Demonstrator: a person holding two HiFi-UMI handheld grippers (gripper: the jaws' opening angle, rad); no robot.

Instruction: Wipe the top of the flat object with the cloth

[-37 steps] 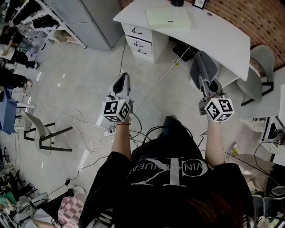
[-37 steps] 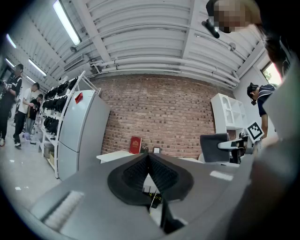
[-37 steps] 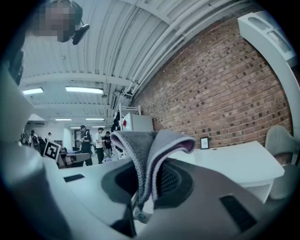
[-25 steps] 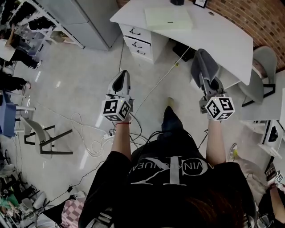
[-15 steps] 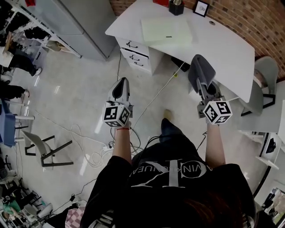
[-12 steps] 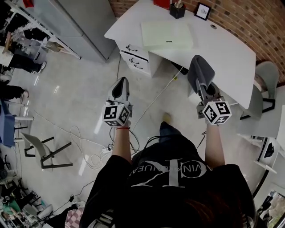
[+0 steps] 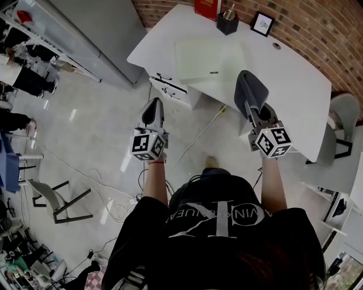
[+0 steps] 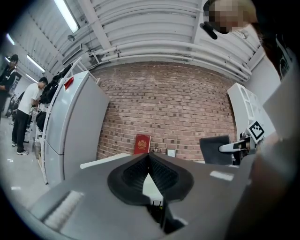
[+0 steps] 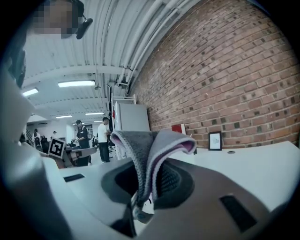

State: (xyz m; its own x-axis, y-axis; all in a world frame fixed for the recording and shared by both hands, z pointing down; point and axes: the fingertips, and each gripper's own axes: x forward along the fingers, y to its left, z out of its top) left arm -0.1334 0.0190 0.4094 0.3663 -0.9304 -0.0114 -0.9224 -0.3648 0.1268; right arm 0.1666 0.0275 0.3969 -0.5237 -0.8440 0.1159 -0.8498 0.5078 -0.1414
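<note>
A pale green flat mat (image 7: pixel 211 59) with a small dark item on it lies on the white desk (image 7: pixel 295 85) ahead of me. My right gripper (image 7: pixel 248 89) hovers at the desk's near edge, just right of the mat. It is shut on a folded grey cloth (image 9: pixel 146 147) with a pinkish edge, which sticks up between its jaws. My left gripper (image 7: pixel 153 107) is held over the floor in front of the desk's drawers, its jaws closed together with nothing between them (image 8: pixel 149 158).
A red book (image 7: pixel 207 8), a black pen pot (image 7: pixel 228 24) and a small picture frame (image 7: pixel 262 24) stand at the desk's back against the brick wall. Drawers (image 7: pixel 169 93) sit under the desk. Cables (image 7: pixel 122 198) trail on the floor. A grey chair (image 7: pixel 342 113) is at right.
The person has walked toward the desk. The desk and mat have come closer under both grippers, and the right gripper with the cloth now reaches the desk's near edge.
</note>
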